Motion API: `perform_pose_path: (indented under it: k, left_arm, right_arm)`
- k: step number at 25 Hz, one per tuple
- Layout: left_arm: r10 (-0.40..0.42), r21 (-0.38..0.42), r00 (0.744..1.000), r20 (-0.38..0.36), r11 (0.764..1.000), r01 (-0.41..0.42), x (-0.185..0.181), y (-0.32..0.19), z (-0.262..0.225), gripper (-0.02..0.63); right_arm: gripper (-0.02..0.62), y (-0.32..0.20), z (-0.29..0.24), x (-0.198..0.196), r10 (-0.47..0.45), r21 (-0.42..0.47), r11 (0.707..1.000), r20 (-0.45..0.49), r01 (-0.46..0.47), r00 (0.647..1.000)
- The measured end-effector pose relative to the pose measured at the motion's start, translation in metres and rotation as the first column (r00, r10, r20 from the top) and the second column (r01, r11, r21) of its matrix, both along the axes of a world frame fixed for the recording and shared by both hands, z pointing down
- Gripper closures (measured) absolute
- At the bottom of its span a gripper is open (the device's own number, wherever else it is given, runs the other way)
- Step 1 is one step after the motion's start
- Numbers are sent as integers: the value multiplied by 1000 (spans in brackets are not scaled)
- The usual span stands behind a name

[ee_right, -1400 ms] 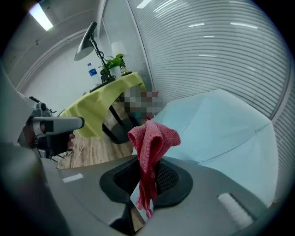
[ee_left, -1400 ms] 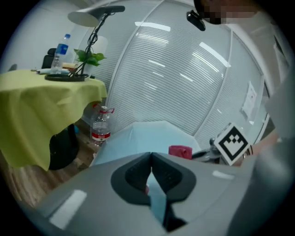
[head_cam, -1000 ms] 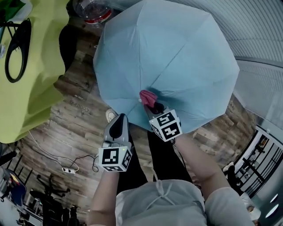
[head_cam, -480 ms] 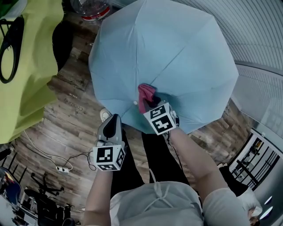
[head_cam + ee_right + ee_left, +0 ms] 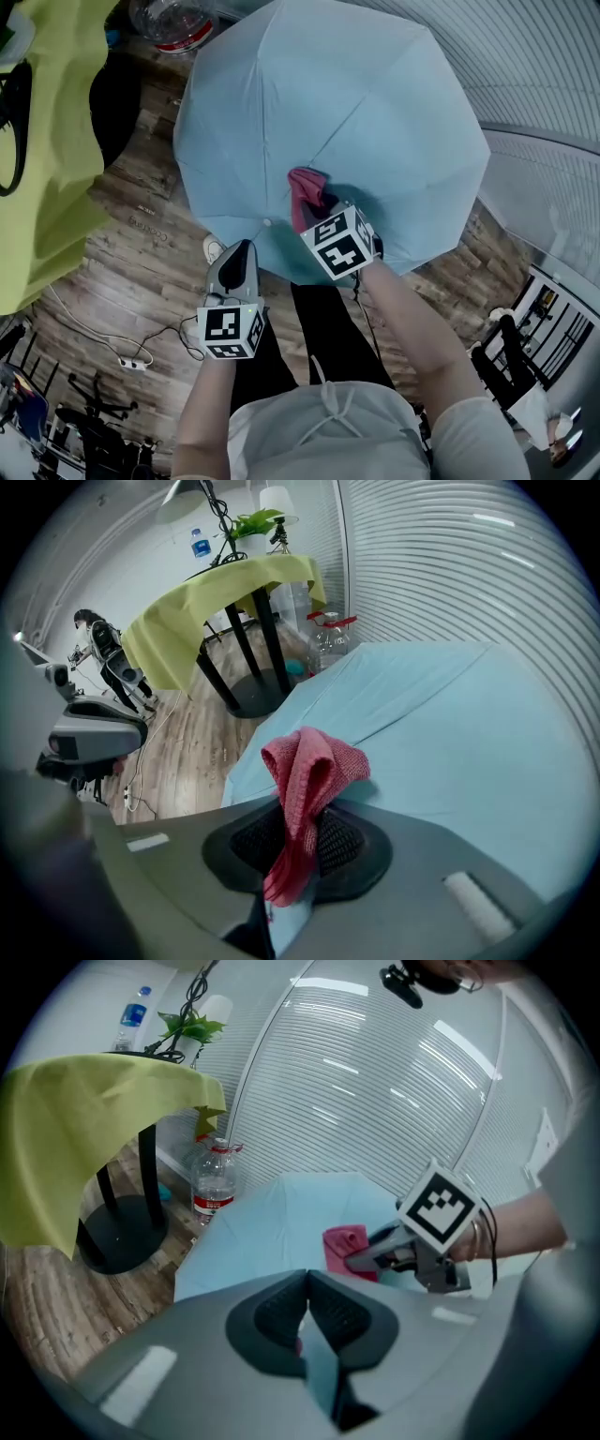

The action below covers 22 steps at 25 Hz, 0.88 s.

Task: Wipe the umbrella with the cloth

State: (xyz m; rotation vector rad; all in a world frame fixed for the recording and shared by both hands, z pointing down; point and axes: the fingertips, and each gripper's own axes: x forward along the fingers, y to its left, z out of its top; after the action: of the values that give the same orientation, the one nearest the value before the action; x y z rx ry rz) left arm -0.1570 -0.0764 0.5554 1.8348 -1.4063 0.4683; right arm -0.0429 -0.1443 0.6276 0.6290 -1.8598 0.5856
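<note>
- umbrella [image 5: 356, 122]: light blue, open, canopy up, standing on the wood floor [image 5: 141, 234] right in front of the person. Judged light and springy; the fabric panels will give and the whole thing may tip or roll under a push, so wipe lightly along the panels. Firmest hold is probably the rim or a rib end.
- arms: both reach forward and down. The right forearm angles in over the near panel, and the left is lower, at the near rim.
- cloth [image 5: 309, 761]: pink-red knit, soft and limp, bunched into a fold that stands up out of the jaws. It lies against the near part of the canopy, below the crown.
- right gripper [image 5: 298, 832]: clamped on the cloth's lower part, so the hold looks secure.
- left gripper [image 5: 307, 1283]: jaws closed together, tips meeting, just beside the canopy's near edge. Light blue shows in the slit behind the pads; can't tell if fabric is pinched.
</note>
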Motion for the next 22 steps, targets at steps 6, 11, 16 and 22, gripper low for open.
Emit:
perform_pose_path:
  k: [6, 11, 16, 22]
  left_arm:
    - [31, 21, 1000, 4, 999, -31, 31, -20, -10, 598]
    - [61, 30, 998, 15, 998, -61, 51, -39, -11, 598]
    - [67, 32, 998, 16, 997, -67, 79, -57, -15, 598]
    - [114, 61, 994, 3, 992, -114, 129, -83, -30, 598]
  right_arm:
    - [534, -26, -20, 40, 44, 23, 999, -16, -44, 999]
    - [534, -42, -30, 65, 77, 27, 997, -14, -77, 997]
    - [534, -59, -48, 98, 106, 71, 992, -7, -105, 994]
    - [533, -80, -71, 150, 156, 110, 982, 6, -155, 988]
